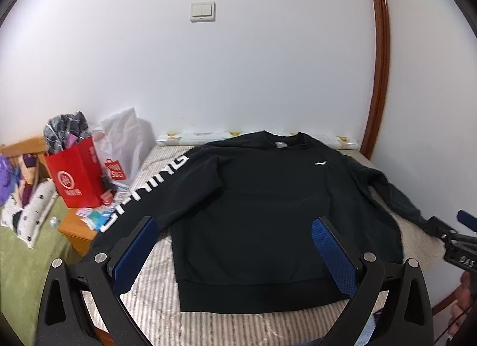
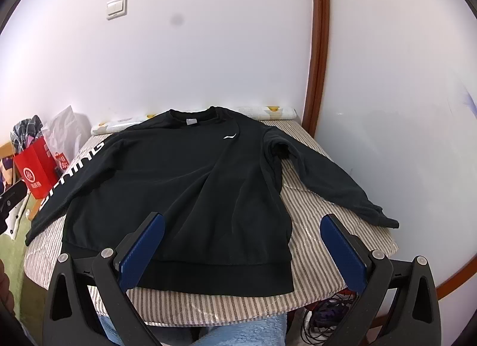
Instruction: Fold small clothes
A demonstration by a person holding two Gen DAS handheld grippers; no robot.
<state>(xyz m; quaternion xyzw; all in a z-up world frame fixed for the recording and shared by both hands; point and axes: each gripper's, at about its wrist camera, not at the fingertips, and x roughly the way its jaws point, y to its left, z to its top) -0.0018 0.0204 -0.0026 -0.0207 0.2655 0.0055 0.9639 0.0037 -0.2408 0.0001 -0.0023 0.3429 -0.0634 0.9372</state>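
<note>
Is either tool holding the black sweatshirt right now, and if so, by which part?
Nothing is held. Both the left tool and right tool are open above the sweatshirt.

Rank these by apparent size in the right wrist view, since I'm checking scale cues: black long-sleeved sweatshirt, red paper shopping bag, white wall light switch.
1. Black long-sleeved sweatshirt, by far the largest.
2. Red paper shopping bag.
3. White wall light switch, smallest, though it sits farther off on the wall, so its true size is unsure.

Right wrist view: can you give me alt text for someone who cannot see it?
A black long-sleeved sweatshirt lies flat, face up, on a striped table cover, both sleeves spread outward. The right gripper hangs open above the hem, touching nothing. A red paper bag stands at far left before a white wall.
</note>
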